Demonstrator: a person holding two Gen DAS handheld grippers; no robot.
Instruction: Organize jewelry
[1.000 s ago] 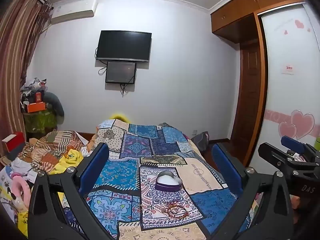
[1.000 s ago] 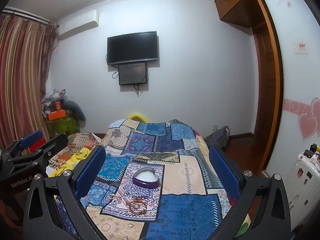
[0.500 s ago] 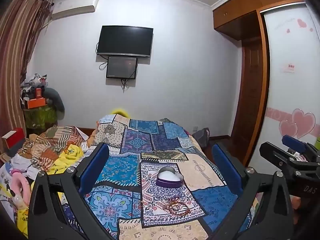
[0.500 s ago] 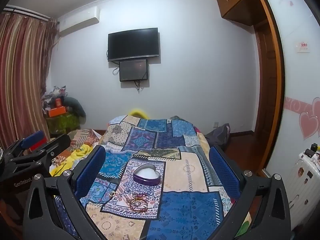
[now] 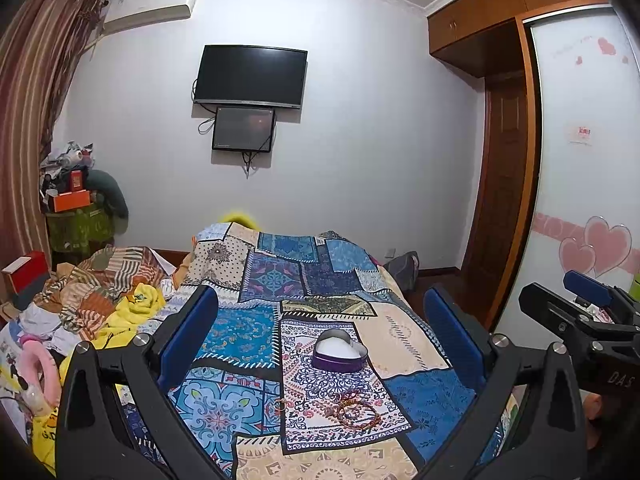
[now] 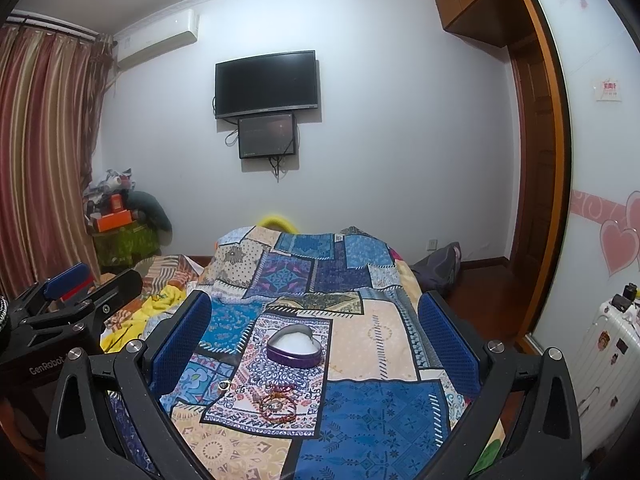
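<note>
A purple heart-shaped jewelry box point(image 5: 339, 355) point(image 6: 295, 347) with a white lining lies open on the patchwork bedspread point(image 5: 256, 328) point(image 6: 384, 412). Nearer to me lie coiled red and gold bracelets point(image 5: 356, 410) point(image 6: 278, 402), and a small ring point(image 5: 281, 404) point(image 6: 224, 385) lies to their left. My left gripper point(image 5: 322, 332) is open, held above the bed with nothing between its blue pads. My right gripper point(image 6: 314, 330) is open too, and empty. Each gripper shows at the edge of the other's view.
Crumpled clothes and bedding point(image 5: 108, 296) are piled left of the bed. A TV point(image 5: 250, 76) hangs on the far wall. A wooden door point(image 5: 504, 184) and a wardrobe stand at the right, with a white suitcase point(image 6: 600, 344) and a grey bag point(image 6: 438, 266) on the floor.
Both grippers have drifted slightly, so the box and bracelets sit a little higher in both views. Both stay open and empty.
</note>
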